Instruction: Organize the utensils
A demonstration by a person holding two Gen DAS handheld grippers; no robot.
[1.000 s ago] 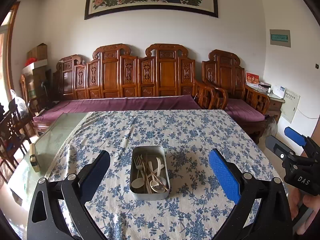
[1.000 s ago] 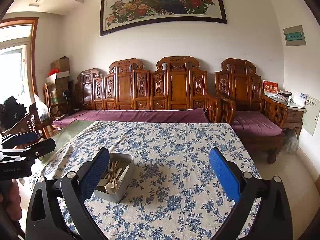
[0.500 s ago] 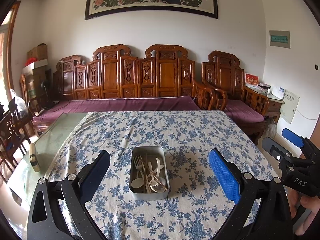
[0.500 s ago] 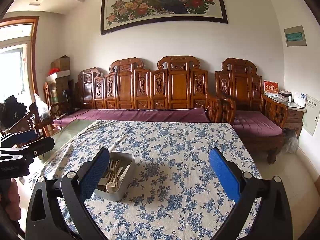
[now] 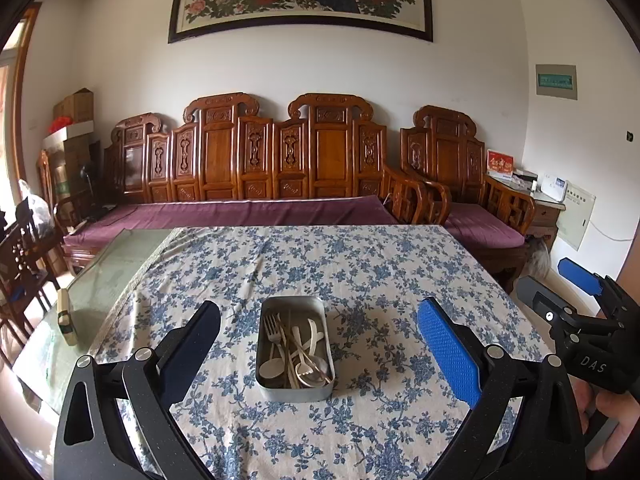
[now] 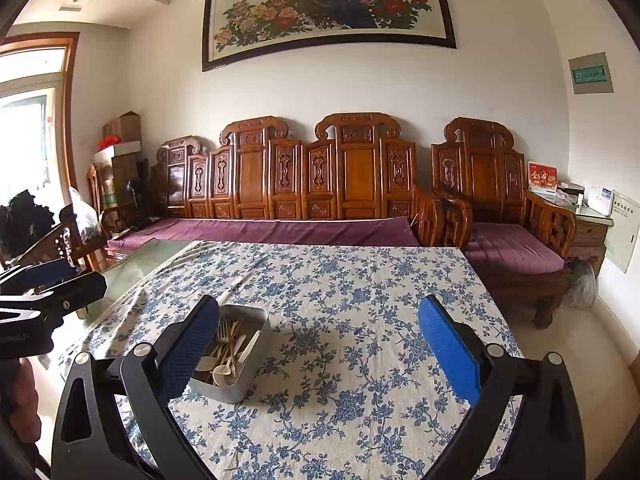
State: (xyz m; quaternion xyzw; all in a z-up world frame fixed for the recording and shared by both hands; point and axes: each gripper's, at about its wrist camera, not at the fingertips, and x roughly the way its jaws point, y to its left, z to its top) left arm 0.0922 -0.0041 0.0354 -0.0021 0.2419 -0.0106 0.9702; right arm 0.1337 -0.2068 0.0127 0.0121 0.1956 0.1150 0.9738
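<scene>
"das" on right tool [image 5: 576, 300]

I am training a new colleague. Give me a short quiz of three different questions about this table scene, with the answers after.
1. True or false: the left gripper is shut on a fork.
2. Multiple choice: the utensils lie A) spread on the tablecloth, B) together in the metal tin, C) on the sofa.
3. Fill in: the tin stands on a tablecloth with a blue ____ pattern.

Key: 1 false, both it and the right gripper are open and empty; 2 B; 3 floral.
</scene>
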